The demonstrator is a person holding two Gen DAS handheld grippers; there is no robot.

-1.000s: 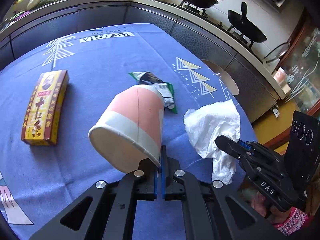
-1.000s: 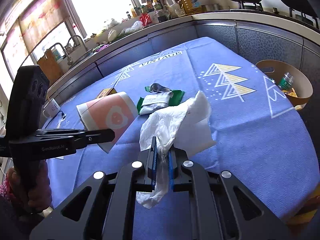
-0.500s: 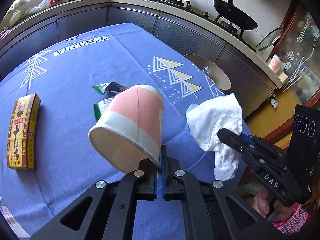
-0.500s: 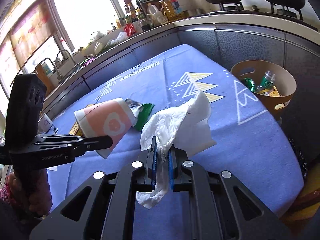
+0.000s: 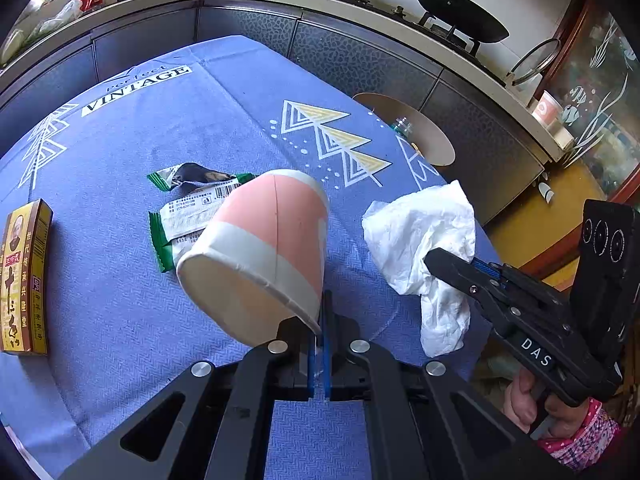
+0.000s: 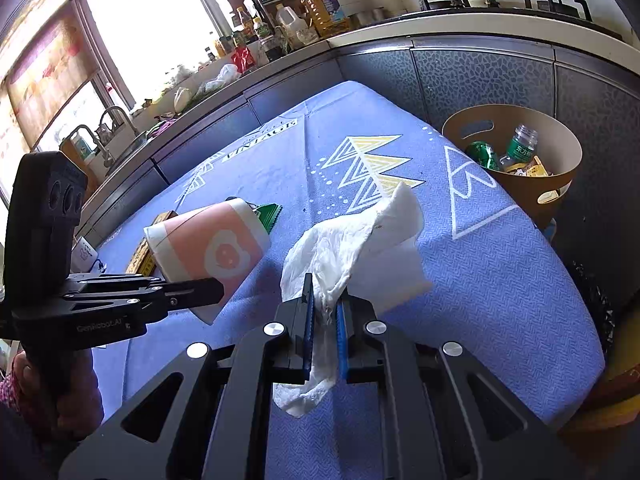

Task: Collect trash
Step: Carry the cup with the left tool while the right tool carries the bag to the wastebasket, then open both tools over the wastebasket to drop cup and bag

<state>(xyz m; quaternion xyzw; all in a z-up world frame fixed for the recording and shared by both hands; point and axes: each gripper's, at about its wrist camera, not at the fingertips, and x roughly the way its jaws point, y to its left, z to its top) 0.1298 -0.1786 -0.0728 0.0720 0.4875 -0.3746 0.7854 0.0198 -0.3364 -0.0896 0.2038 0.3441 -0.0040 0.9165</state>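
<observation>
My left gripper (image 5: 319, 320) is shut on the rim of a pink and white paper cup (image 5: 260, 248) and holds it tilted above the blue tablecloth; the cup also shows in the right wrist view (image 6: 208, 252). My right gripper (image 6: 323, 308) is shut on a crumpled white tissue (image 6: 360, 248), held above the table; the tissue also shows in the left wrist view (image 5: 420, 240). A brown trash basket (image 6: 520, 188) with a bottle and wrappers inside stands beyond the table's right edge. A green and white wrapper (image 5: 188, 216) lies on the cloth behind the cup.
A yellow and red box (image 5: 22, 276) lies at the table's left. The table (image 6: 500, 280) has a blue patterned cloth. A kitchen counter with woks (image 5: 456, 12) and bottles (image 6: 288, 20) runs behind the table. The basket's rim (image 5: 424, 136) shows past the table edge.
Both grippers have moved toward the table's right end with the cup and tissue still held. The trash basket now looks nearer and fuller in the right wrist view.
</observation>
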